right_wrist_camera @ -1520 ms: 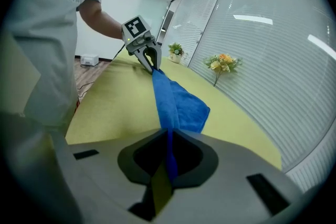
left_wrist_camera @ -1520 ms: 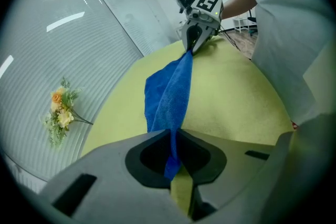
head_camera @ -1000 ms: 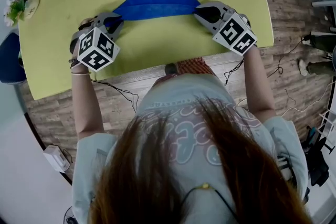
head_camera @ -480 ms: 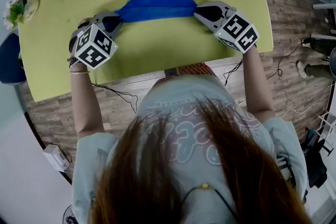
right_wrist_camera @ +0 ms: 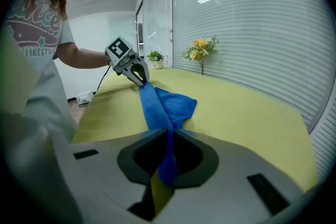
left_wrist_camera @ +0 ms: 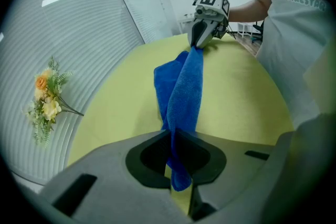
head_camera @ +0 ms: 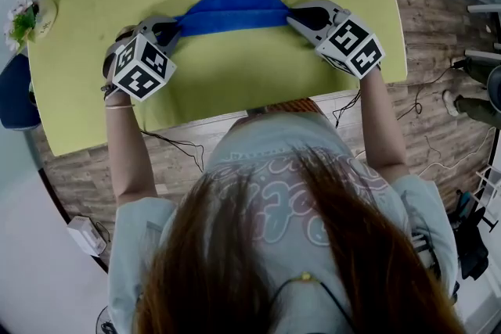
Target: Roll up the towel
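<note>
Blue towel (head_camera: 235,2) spans left claw (head_camera: 175,28) to right claw (head_camera: 291,12).

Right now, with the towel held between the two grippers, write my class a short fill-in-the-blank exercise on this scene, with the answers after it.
1. The towel is ____ in colour.
2. The left gripper and the right gripper are both shut on the ____.
3. In the head view, the flowers are at the ____ edge of the table.
Missing words: blue; towel; left
</note>
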Available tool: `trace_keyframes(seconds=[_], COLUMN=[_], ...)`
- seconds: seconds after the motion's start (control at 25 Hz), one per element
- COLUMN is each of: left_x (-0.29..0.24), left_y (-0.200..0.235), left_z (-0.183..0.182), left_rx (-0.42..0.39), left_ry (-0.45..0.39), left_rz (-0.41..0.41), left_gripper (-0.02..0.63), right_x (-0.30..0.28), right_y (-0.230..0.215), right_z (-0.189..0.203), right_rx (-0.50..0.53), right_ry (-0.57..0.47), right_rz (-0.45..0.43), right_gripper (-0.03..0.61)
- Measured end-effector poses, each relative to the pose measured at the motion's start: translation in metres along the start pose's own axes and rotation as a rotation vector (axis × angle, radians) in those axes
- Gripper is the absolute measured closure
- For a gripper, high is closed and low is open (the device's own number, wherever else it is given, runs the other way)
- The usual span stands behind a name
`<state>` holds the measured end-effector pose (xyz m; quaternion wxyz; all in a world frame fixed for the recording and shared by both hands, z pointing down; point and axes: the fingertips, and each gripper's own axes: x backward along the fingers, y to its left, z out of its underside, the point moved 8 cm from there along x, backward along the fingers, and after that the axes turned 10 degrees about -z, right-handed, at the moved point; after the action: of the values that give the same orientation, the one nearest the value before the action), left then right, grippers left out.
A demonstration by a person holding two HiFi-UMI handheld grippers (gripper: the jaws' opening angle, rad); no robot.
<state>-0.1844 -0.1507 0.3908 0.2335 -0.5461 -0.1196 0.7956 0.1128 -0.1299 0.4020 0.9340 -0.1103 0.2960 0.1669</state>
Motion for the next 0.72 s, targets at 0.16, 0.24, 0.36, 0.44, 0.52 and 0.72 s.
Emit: trace_keyframes(seconds=[0.16, 0.24, 0.36, 0.44, 0.52, 0.72], left_x=[-0.004, -0.005, -0.007, -0.008, -0.009, -0.013], left_y=[0.005, 0.007, 0.01, 0.013, 0.014, 0.019], left_z=[-0.001, -0.001, -0.003, -0.004, -0.004, -0.004], left_rx=[0.007, 0.007, 0.002, -0.003, -0.002, 0.007], left_ry=[0.006, 0.01, 0.017, 0.019, 0.019, 0.018], left_rz=[-0.002, -0.006, -0.017, -0.026, -0.03, -0.038], left_gripper=[0.58, 0.58, 0.58, 0.58, 0.579, 0.578], right_x=[-0.001, 0.0, 0.002, 0.003, 0.004, 0.003], right_y=[-0.005, -0.007, -0.013, -0.016, -0.018, -0.023], right_z=[-0.001, -0.002, -0.003, -0.002, -0.002, -0.001], right_rx=[-0.009, -0.018, -0.034, -0.039, -0.045, -0.044], right_ry=[0.016, 0.028, 0.042, 0.044, 0.042, 0.053], right_rz=[0.008, 0.013, 0.035, 0.04, 0.038, 0.044], right_gripper=[0.535, 0.529, 0.512, 0.511, 0.511, 0.511])
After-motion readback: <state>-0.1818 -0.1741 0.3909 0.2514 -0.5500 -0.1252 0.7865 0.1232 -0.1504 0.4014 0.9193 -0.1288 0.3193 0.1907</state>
